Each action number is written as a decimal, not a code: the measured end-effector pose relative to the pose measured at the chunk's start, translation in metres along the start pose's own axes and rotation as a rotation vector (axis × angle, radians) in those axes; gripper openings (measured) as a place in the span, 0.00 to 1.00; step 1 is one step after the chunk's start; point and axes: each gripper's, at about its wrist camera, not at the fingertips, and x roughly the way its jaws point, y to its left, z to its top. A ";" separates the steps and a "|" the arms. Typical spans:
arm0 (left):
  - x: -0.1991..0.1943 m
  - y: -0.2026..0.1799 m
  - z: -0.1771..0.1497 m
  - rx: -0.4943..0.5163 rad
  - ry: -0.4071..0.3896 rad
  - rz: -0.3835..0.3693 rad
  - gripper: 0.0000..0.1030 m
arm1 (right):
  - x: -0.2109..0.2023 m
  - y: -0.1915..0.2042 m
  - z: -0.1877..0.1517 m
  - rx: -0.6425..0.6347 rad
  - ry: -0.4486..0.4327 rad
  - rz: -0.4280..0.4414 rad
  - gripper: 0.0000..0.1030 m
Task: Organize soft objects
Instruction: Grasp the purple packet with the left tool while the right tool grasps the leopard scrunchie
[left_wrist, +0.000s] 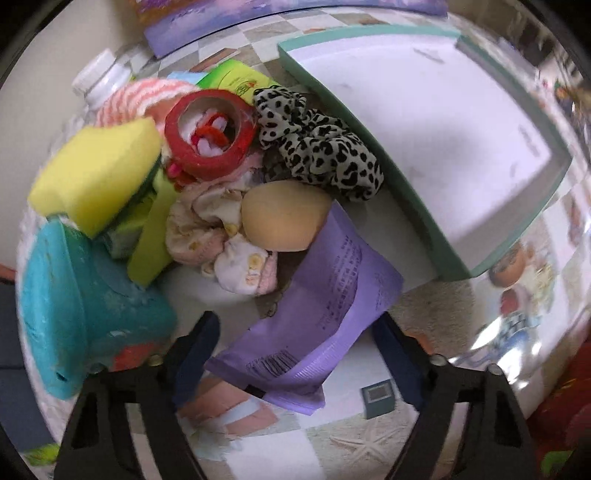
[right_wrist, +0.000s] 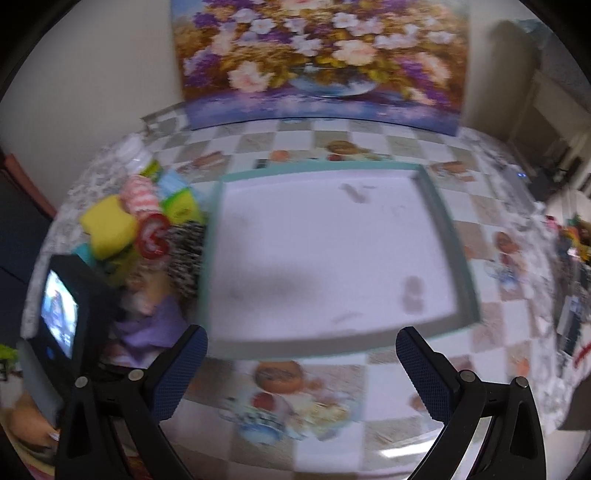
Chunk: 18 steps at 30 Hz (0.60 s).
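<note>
Left tongs (left_wrist: 295, 354) partly open astride purple pouch (left_wrist: 325, 310), right tongs (right_wrist: 301, 373) wide, empty.

Yellow sponge (left_wrist: 98, 173) at nine o'clock, red tape (left_wrist: 210, 134), black-spotted cream scrunchie (left_wrist: 317, 142), purple pouch (left_wrist: 317, 325), teal-rimmed white tray (left_wrist: 436, 147) at two.

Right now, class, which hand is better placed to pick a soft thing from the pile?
Left: its open tongs point down over the purple packet in the pile. The right tongs face the tray.
</note>
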 end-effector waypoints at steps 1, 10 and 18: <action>-0.002 0.006 -0.002 -0.029 -0.010 -0.023 0.70 | 0.001 0.004 0.003 -0.003 -0.002 0.024 1.00; -0.022 0.042 -0.029 -0.084 -0.085 -0.057 0.64 | 0.023 0.035 0.031 -0.043 0.006 0.047 1.00; -0.029 0.077 -0.037 -0.129 -0.096 -0.115 0.64 | 0.052 0.055 0.044 -0.106 0.046 0.096 1.00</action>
